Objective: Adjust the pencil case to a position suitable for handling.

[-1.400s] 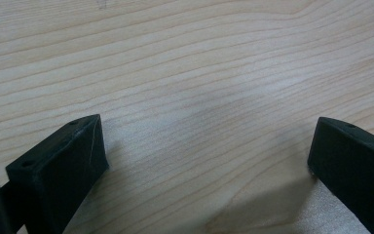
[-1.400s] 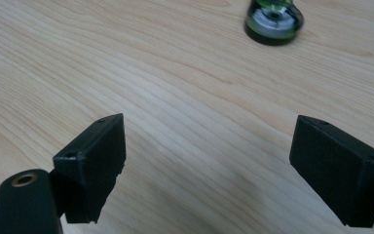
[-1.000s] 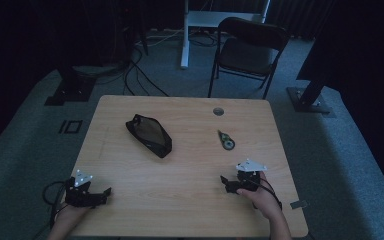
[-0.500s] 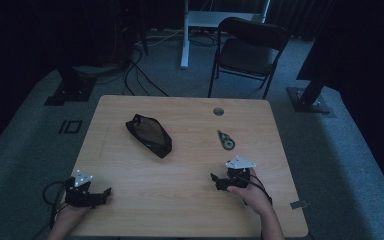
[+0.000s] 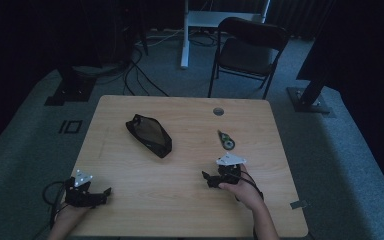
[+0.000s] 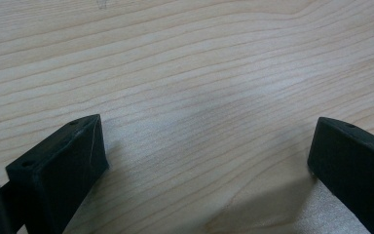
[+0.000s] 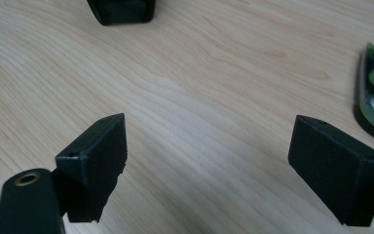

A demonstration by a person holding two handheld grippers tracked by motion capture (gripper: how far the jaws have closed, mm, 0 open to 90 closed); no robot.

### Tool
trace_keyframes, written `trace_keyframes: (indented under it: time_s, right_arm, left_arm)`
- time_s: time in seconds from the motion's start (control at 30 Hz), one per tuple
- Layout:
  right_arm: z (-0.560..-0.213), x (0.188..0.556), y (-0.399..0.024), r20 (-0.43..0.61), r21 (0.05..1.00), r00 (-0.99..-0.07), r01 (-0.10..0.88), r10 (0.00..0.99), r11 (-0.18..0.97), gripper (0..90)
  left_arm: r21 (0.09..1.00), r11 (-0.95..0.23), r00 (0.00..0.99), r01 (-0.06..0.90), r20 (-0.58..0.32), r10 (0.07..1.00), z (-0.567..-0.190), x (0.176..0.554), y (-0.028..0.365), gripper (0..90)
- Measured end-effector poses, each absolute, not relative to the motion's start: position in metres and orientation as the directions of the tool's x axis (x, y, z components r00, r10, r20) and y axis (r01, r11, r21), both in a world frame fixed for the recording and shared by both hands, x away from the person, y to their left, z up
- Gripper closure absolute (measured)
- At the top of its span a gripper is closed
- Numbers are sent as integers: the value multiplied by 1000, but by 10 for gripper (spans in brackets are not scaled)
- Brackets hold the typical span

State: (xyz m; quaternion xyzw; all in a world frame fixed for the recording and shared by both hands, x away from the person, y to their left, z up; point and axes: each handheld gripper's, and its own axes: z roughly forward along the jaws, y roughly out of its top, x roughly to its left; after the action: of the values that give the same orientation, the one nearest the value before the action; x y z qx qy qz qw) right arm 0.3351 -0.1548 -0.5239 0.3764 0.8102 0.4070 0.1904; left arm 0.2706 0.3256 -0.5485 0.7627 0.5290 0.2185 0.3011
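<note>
My right gripper point(image 5: 211, 178) jaws wide apart, low over table point(image 5: 180, 210), green tape dispenser point(image 5: 225, 139) near. My left gripper point(image 5: 100, 192) jaws apart, holding nothing. Black pouch point(image 5: 149, 135) well off.

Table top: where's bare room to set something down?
The widest bare wood lies between the left gripper and right gripper, in front of the black pouch. The far left corner of the table is free too. It is tighter on the right, where the green tape dispenser lies beyond the right gripper.
</note>
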Motion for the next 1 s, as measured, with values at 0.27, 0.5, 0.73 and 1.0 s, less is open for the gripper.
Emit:
trace_keyframes:
  time_s: [0.27,0.5,0.73,1.0]
  right_arm:
    - [-519,342,-140,-10,812,-660,432,751,391,141]
    - [-515,349,-124,-16,821,-677,411,736,395,141]
    - [-512,354,-109,-9,831,-687,398,726,388,147]
    - [-515,361,-89,-29,826,-695,388,719,408,147]
  left_arm:
    - [691,-259,345,675,15,939,-549,271,326,8]
    - [691,-259,345,675,15,939,-549,271,326,8]
    - [691,-259,345,675,15,939,-549,271,326,8]
    - [691,-259,345,675,15,939,-549,271,326,7]
